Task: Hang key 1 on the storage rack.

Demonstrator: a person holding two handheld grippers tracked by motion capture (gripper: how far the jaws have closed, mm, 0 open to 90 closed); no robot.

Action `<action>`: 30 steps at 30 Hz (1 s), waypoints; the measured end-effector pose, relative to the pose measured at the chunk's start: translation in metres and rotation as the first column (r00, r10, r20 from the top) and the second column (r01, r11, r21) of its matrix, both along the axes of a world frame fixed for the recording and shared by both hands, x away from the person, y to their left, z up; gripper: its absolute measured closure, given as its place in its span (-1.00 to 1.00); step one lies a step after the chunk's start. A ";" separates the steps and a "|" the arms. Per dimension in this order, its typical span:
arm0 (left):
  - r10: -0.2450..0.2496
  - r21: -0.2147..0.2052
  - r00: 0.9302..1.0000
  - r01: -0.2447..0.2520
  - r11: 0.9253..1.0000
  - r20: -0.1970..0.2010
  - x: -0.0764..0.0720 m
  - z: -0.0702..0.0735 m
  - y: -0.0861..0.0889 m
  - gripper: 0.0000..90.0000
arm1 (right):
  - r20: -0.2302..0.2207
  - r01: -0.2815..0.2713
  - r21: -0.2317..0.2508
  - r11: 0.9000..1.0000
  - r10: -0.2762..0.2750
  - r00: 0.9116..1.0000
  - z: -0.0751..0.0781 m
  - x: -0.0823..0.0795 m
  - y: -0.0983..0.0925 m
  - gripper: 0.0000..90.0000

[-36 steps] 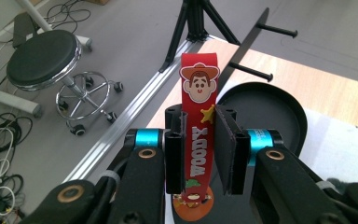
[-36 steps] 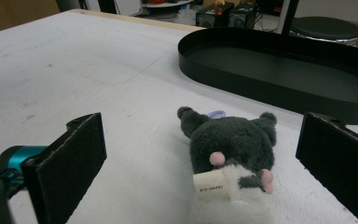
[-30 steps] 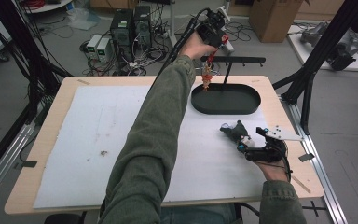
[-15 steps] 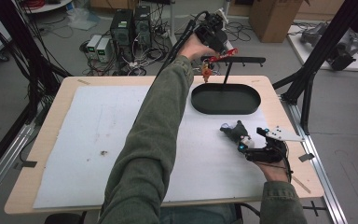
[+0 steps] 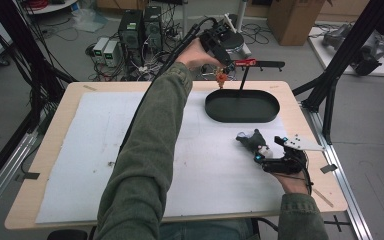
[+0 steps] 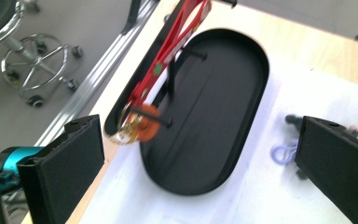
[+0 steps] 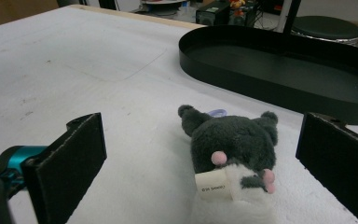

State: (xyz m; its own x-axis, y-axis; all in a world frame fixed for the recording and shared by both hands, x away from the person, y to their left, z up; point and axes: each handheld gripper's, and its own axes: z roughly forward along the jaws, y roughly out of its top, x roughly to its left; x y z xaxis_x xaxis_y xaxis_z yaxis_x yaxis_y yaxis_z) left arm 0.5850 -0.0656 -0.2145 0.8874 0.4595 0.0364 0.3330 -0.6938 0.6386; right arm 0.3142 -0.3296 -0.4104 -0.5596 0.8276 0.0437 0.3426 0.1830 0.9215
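Red and orange, the keychain (image 6: 140,122) hangs by its strap from the arm of the black stand (image 5: 241,85) that rises out of the oval black tray (image 5: 242,106); we judge the hanging step done, since the charm dangles free above the tray's far rim with nothing pinching it. Our left gripper (image 5: 223,64) sits just beside the stand's arm, on the side away from us, and its jaws have just been opening: in the left gripper view they now stand wide, with the keychain between them but touching neither pad. What we reckon is left for that hand is to draw back from the stand without snagging the strap.

On our side of the tray, well apart from the stand, the grey plush toy (image 7: 233,151) lies on the white mat (image 5: 105,150), with a small lilac loop (image 7: 216,112) showing behind its ears. Our right gripper (image 5: 260,150) rests right at it, jaws spread wide with the plush between them and clear gaps on both sides, so nothing is gripped yet. We judge the toy to be the next piece of work, not yet lifted.
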 end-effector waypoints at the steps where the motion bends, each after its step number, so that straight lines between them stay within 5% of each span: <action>1: 0.002 0.008 1.000 -0.002 1.000 -0.001 -0.002 0.000 0.002 -0.96 | -0.002 0.000 0.000 1.000 0.000 1.000 0.000 0.000 0.000 -0.99; 13: 0.033 0.069 0.999 -0.033 0.997 0.008 -0.024 0.002 0.029 -0.96 | -0.002 -0.009 -0.007 1.000 0.009 1.000 0.000 0.003 0.003 -0.99; 17: 0.056 0.011 0.998 -0.056 0.998 0.009 -0.032 0.004 0.043 -0.96 | -0.004 -0.012 -0.008 1.000 0.012 1.000 0.000 0.003 0.004 -0.99; 22: 0.079 0.013 0.996 -0.080 0.997 0.041 -0.045 0.002 0.062 -0.96 | -0.003 -0.016 -0.009 1.000 0.016 1.000 0.000 0.004 0.005 -0.99; 30: 0.105 -0.003 0.994 -0.105 0.994 0.038 -0.059 -0.009 0.092 -0.96 | -0.001 -0.021 -0.010 1.000 0.021 1.000 0.000 0.006 0.008 -0.99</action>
State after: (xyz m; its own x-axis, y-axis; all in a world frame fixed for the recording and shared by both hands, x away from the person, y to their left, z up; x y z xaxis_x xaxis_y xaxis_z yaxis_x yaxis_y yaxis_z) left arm 0.5260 0.0260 -0.2234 0.8321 0.5504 0.0692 0.3793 -0.6555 0.6530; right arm 0.3200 -0.3218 -0.4103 -0.5766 0.8162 0.0361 0.3398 0.1993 0.9192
